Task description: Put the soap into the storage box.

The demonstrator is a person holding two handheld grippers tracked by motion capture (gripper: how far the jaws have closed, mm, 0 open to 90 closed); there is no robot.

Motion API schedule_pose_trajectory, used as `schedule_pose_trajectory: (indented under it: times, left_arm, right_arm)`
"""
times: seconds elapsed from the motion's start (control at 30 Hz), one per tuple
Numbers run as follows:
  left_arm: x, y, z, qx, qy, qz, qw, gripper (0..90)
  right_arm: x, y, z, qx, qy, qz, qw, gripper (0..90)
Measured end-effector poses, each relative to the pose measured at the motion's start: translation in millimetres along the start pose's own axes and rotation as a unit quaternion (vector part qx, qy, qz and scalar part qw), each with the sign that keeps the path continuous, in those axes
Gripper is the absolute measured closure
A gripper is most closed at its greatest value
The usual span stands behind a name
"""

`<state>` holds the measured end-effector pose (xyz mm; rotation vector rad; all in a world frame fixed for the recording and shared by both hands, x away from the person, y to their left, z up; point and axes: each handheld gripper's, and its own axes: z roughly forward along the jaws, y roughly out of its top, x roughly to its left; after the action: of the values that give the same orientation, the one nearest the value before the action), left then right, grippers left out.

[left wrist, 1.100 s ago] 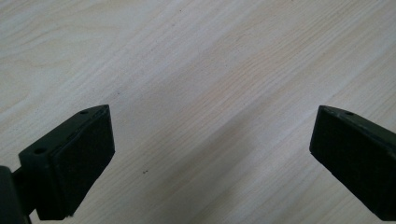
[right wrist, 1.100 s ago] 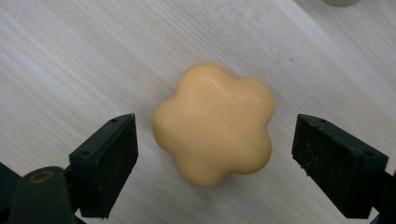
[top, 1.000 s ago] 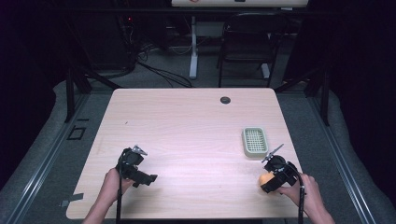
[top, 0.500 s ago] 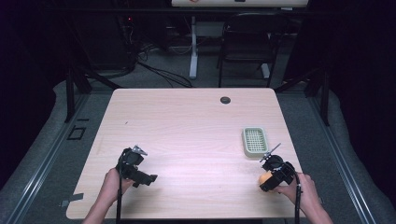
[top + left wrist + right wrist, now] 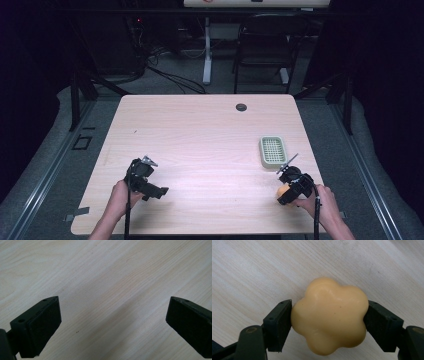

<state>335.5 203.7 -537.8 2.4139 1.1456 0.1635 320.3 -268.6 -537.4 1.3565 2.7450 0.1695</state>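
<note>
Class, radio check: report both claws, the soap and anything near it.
Left claw open over bare table. Right claw shut on flower-shaped soap. Green soap dish just beyond, nothing between.

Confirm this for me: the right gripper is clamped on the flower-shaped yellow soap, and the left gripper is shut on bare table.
Not quite. The left gripper is open: the left gripper view shows its jaws spread wide over the bare wooden table. The rest holds: the right gripper is clamped on the flower-shaped yellow soap.
</note>
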Motion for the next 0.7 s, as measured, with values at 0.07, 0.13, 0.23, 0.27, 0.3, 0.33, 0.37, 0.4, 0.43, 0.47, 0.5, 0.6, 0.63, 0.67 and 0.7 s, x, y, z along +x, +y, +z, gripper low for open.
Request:
schedule_pose_trajectory:
  times: [0.07, 0.13, 0.23, 0.27, 0.3, 0.33, 0.37, 0.4, 0.43, 0.47, 0.5, 0.6, 0.63, 0.67, 0.7]
  left_arm:
    - [-0.1, 0.0, 0.0, 0.0, 0.0, 0.0, 1.0, 0.0]
    - [-0.2, 0.0, 0.1, 0.0, 0.0, 0.0, 1.0, 0.0]
    - [-0.2, 0.1, -0.1, 0.001, 0.0, 0.0, 1.0, 0.0]
    - [-0.2, 0.1, -0.1, 0.001, 0.0, 0.0, 1.0, 0.0]
    - [-0.1, -0.1, 0.0, 0.0, 0.0, 0.0, 1.0, 0.0]
    - [0.4, -0.3, 0.1, 0.0, 0.0, -0.001, 1.0, 0.0]
    - [0.5, -0.3, 0.2, 0.0, 0.0, -0.001, 1.0, 0.0]
    - [0.5, -0.3, 0.2, 0.0, 0.0, -0.001, 1.0, 0.0]
    - [0.2, -0.2, 0.3, 0.0, 0.0, 0.0, 1.0, 0.0]
    - [0.1, -0.1, 0.3, 0.0, -0.001, 0.0, 1.0, 0.0]
    - [0.1, -0.1, 0.2, 0.001, -0.001, 0.0, 1.0, 0.0]
    - [0.1, -0.1, 0.2, 0.0, 0.0, 0.0, 1.0, 0.0]
    - [0.3, -0.1, 0.2, 0.0, 0.0, 0.0, 1.0, 0.0]
    - [0.3, -0.2, 0.2, 0.0, 0.0, 0.0, 1.0, 0.0]
    - [0.3, -0.2, 0.2, 0.0, 0.0, 0.0, 1.0, 0.0]
  right_arm:
    - [-0.1, -0.2, 1.2, -0.003, 0.003, 0.002, 1.0, 25.9]
    - [-0.2, 0.1, 1.0, 0.001, 0.004, 0.001, 1.0, 25.9]
    - [0.4, 2.5, 3.6, 0.002, 0.008, 0.011, 0.9999, 26.2]
    - [0.4, 2.5, 3.6, 0.002, 0.008, 0.011, 0.9999, 26.2]
    - [-0.3, 4.6, 2.1, 0.018, 0.004, 0.003, 0.9998, 26.3]
    - [1.1, 3.7, 5.0, 0.001, 0.01, 0.019, 0.9998, 26.4]
    - [-0.5, 5.6, 2.1, 0.022, 0.006, 0.004, 0.9997, 26.4]
    - [-0.5, 5.6, 2.1, 0.022, 0.006, 0.004, 0.9997, 26.4]
    - [-0.3, 5.6, 2.2, 0.021, 0.006, 0.007, 0.9997, 26.4]
    - [-0.3, 5.6, 2.3, 0.021, 0.006, 0.008, 0.9997, 26.4]
    - [-0.2, 5.6, 2.3, 0.021, 0.006, 0.008, 0.9997, 26.5]
    - [0.2, 4.6, 3.3, 0.011, 0.007, 0.014, 0.9998, 26.5]
    - [-0.5, 5.3, 1.9, 0.02, 0.008, 0.009, 0.9997, 26.5]
    - [-1.7, 6.3, 0.3, 0.031, 0.006, -0.001, 0.9995, 26.5]
    - [-1.7, 6.3, 0.3, 0.031, 0.006, -0.001, 0.9995, 26.5]
